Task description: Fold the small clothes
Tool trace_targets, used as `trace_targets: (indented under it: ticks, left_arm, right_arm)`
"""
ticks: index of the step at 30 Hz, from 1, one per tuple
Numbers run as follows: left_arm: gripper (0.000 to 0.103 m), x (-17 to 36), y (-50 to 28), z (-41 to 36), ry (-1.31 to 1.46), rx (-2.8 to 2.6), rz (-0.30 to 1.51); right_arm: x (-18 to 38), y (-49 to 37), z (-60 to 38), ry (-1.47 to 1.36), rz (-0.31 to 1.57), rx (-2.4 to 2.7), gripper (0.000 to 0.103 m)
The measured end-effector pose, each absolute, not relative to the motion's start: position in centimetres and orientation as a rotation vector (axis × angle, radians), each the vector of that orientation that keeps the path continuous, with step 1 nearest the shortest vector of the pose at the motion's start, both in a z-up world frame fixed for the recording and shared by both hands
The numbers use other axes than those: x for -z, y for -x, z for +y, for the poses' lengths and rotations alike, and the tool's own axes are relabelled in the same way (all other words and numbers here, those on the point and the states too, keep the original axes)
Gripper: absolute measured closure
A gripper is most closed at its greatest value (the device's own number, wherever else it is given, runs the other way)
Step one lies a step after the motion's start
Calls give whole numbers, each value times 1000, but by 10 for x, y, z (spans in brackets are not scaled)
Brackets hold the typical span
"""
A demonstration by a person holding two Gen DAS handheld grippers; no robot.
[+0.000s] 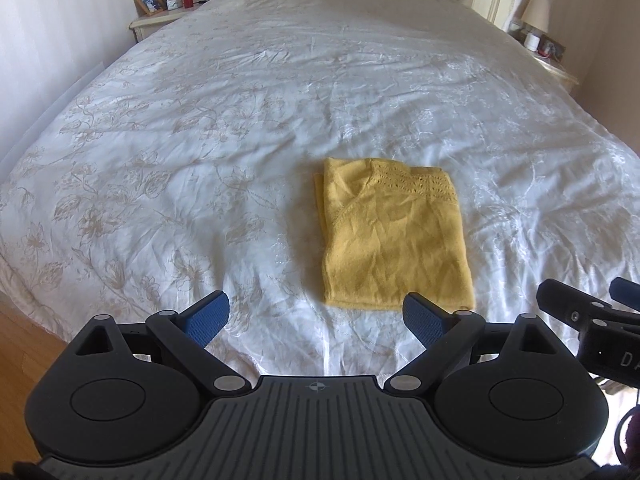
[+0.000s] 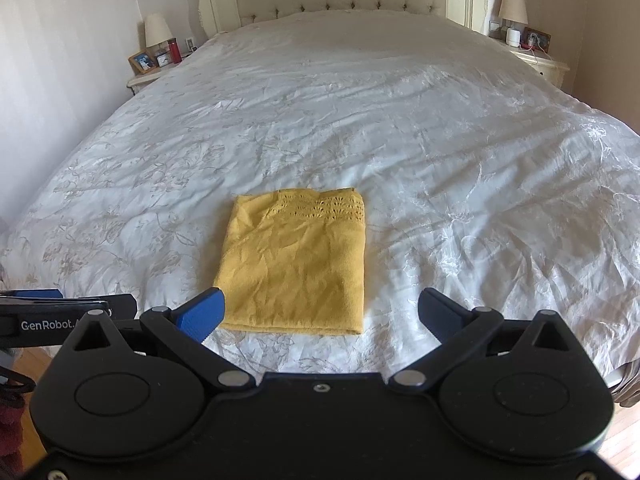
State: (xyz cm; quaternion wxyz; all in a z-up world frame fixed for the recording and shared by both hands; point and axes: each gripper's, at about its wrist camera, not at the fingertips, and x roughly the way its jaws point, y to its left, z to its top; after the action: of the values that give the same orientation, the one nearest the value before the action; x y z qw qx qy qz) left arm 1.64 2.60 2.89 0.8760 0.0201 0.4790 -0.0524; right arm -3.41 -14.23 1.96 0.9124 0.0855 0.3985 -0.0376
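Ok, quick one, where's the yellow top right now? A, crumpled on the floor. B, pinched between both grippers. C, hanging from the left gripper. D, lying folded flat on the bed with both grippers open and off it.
D: the yellow top lies as a neat folded rectangle on the white bedspread, while the left gripper and the right gripper both have their jaws spread wide, holding nothing.

bed w/ wrinkled white floral-print cover; yellow knit garment folded into a rectangle lies flat on it near the foot edge, openwork band toward the headboard
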Motion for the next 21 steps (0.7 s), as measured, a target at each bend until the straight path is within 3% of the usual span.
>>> trace_targets:
  ticks: [21]
  left_arm:
    - [8,-10,-45,-2,-52,114,1061]
  right_arm:
    - [0,2,-169,-211,893,60,1]
